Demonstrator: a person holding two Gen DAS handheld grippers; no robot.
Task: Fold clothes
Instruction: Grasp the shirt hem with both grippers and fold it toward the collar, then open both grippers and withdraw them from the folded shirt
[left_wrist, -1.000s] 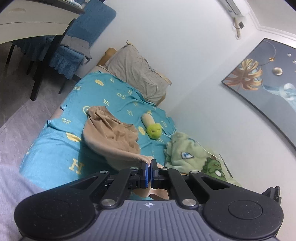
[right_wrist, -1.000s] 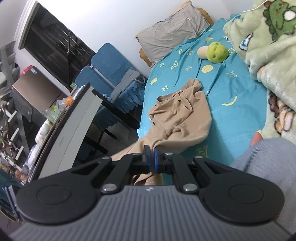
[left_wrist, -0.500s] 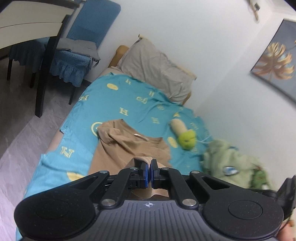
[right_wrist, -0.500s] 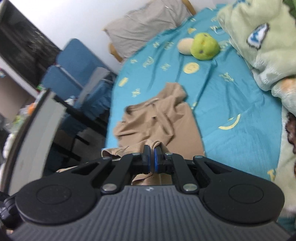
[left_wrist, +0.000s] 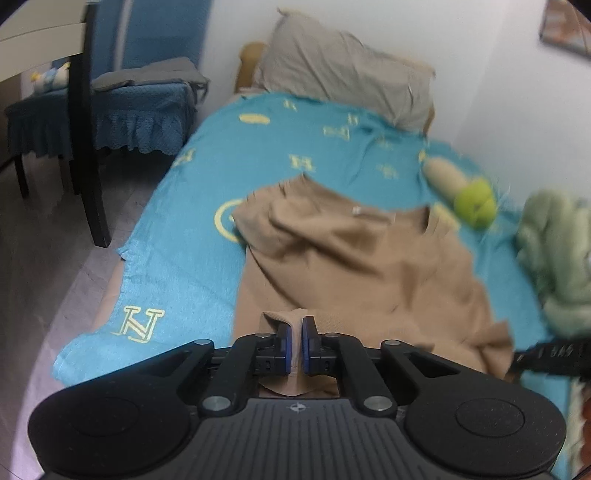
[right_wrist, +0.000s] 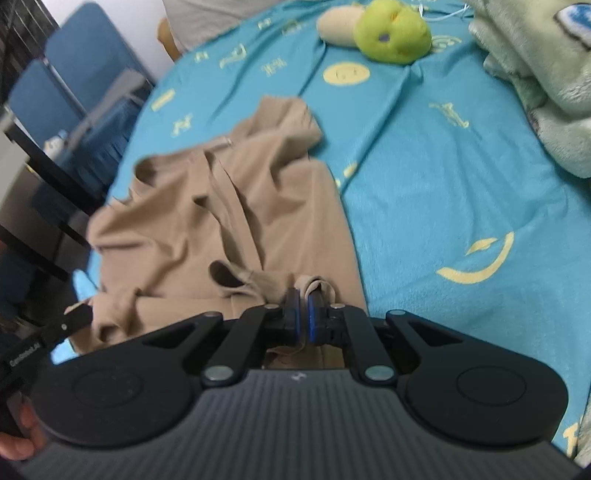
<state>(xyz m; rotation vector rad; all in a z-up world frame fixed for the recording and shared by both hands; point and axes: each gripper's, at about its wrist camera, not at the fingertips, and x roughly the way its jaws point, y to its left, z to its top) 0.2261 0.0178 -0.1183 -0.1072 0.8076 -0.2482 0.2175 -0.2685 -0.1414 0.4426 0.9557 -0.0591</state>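
A tan garment (left_wrist: 354, 254) lies crumpled on the teal bed sheet (left_wrist: 184, 258). My left gripper (left_wrist: 294, 341) is shut on a fold of its near edge. In the right wrist view the same garment (right_wrist: 221, 206) spreads ahead, and my right gripper (right_wrist: 303, 317) is shut on another bunch of its near hem. Both grippers are low over the near end of the bed. The right gripper's edge shows at the far right of the left wrist view (left_wrist: 550, 356). The left one shows at the lower left of the right wrist view (right_wrist: 44, 343).
A green plush toy (left_wrist: 474, 205) (right_wrist: 391, 35) and a pale green blanket (left_wrist: 557, 251) (right_wrist: 546, 81) lie on the bed's right side. A grey pillow (left_wrist: 343, 85) is at the head. Blue chairs (left_wrist: 136, 103) and a dark table leg (left_wrist: 88, 147) stand left of the bed.
Both grippers have come down and forward toward the bed with the garment's hem held. The garment now lies flatter and more spread on the sheet.
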